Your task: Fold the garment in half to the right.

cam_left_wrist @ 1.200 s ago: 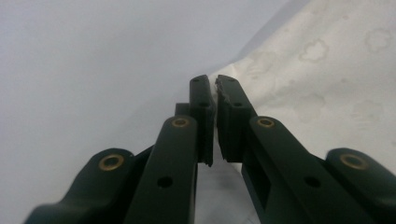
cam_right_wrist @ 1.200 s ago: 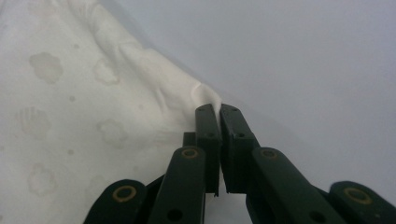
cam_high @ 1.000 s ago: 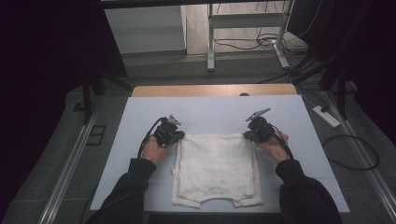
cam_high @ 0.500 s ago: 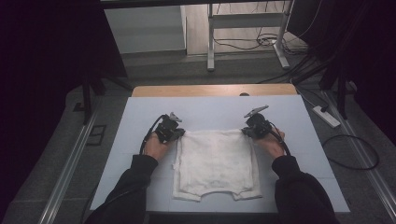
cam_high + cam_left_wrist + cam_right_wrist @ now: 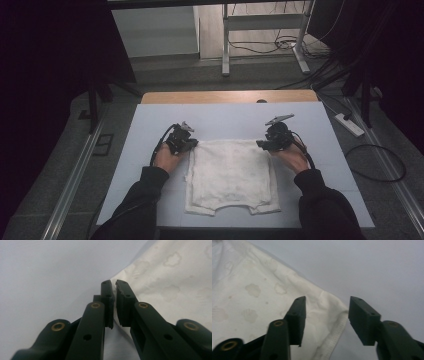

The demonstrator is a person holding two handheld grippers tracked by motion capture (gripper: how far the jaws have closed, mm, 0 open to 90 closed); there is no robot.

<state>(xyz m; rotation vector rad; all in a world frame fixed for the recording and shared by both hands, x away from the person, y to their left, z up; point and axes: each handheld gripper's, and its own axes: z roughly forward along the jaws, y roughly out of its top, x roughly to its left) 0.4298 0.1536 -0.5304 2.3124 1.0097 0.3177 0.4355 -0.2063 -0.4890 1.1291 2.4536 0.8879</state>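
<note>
From above the near edge of the pale grey-blue rectangular table (image 5: 225, 120), we look forward and down, far enough off to take in the whole top, the floor beyond its far edge and both forearms coming in from the bottom. Riding on the left gripper (image 5: 114, 293), we look along its black jaws from very close at the far left corner of the white patterned folded cloth (image 5: 231, 175). Riding on the right gripper (image 5: 326, 312), we sit just as close over the far right corner; we share that cloth and bare tabletop with the high view.
</note>
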